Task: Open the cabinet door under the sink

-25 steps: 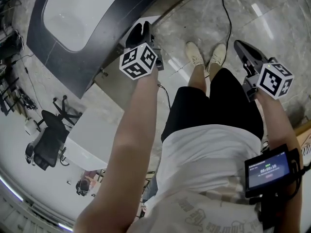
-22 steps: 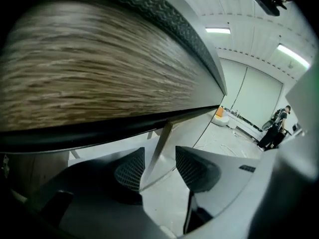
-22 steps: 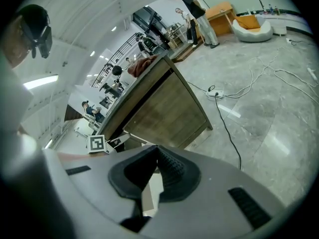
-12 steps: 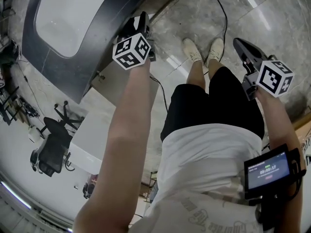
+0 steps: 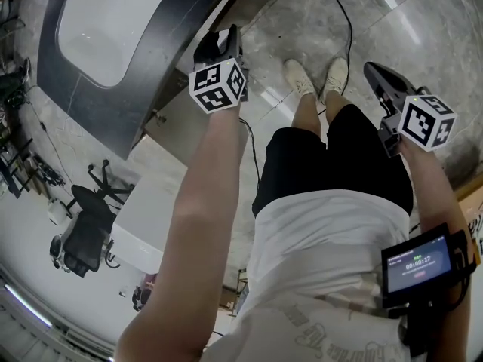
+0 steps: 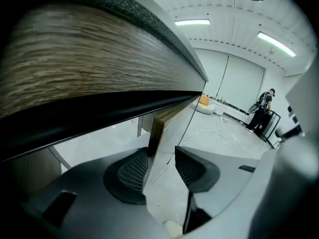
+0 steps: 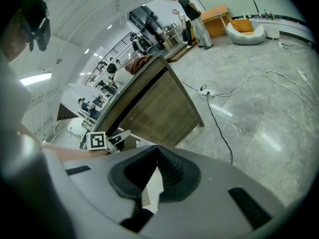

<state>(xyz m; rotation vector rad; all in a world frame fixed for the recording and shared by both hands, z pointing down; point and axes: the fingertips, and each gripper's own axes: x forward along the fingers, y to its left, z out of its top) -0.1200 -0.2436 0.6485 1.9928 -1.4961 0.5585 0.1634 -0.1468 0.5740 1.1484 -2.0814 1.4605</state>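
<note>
While my left gripper sits at the dark counter rim, its jaws stand spread, having just been opening wide and then easing in a little. Cabinet door noted edge-on between these jaws: its pale edge lies close against the left pad, contact not confirmed, and clear of the right pad. Sink lies up and left of this gripper. My right gripper hangs well off to the right over the marble floor, jaws pressed together on nothing.
</note>
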